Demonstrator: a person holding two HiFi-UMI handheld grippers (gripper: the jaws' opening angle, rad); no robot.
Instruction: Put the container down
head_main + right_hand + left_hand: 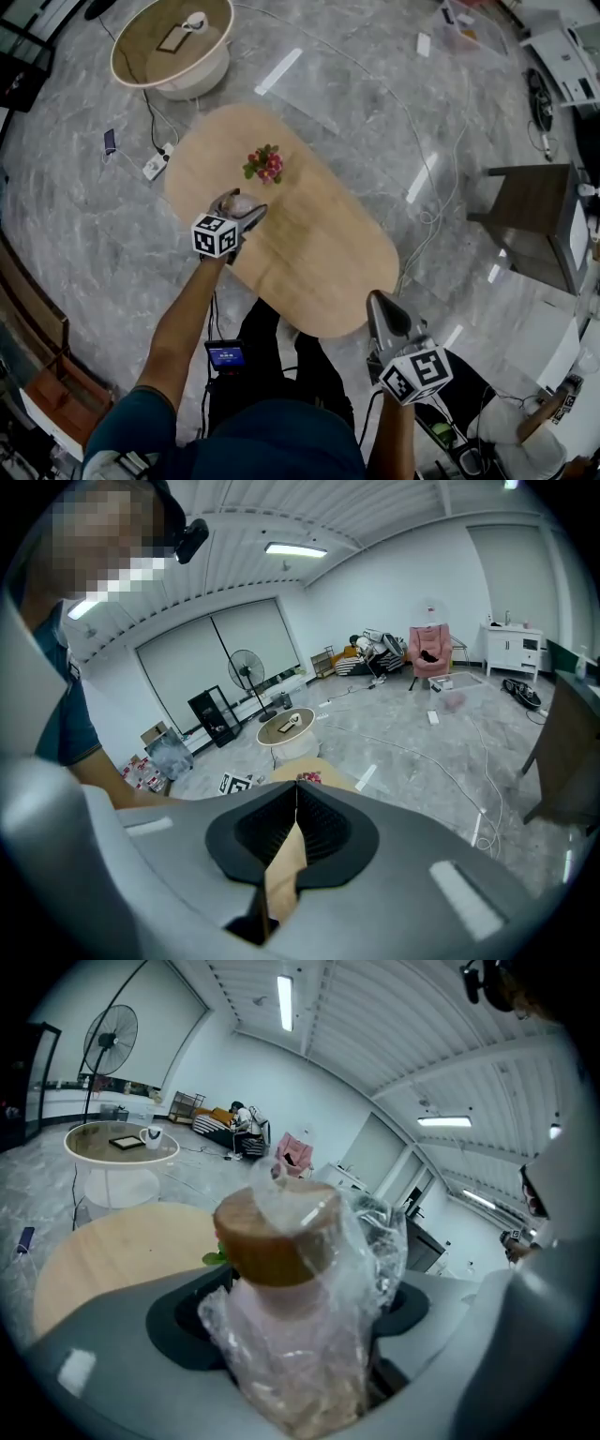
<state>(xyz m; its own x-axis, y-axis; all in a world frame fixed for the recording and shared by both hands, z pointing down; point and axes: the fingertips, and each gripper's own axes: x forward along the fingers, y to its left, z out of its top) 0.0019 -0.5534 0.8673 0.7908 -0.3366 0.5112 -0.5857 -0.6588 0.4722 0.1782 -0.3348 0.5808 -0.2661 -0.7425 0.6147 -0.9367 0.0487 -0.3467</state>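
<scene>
Left hand-held gripper (pixel 240 212): I'm clamping it on the container (pixel 298 1316), jaws pressing its sides through the plastic wrap (pixel 380 1241).
Container: brown-lidded jar, tilting in my grip over the worktop (pixel 319 253), near the flowers (pixel 265 164). I can't tell whether its base is touching the wood.
Right hand-held gripper (pixel 296 794): I'm holding it closed and empty by the worktop's near end.
Progress: container is sitting over the worktop, so placing looks close. Lowering it and letting go are remaining.

The container (pixel 291 1335) is at the table's (pixel 319 253) left edge, flowers (pixel 265 165) just behind it.
</scene>
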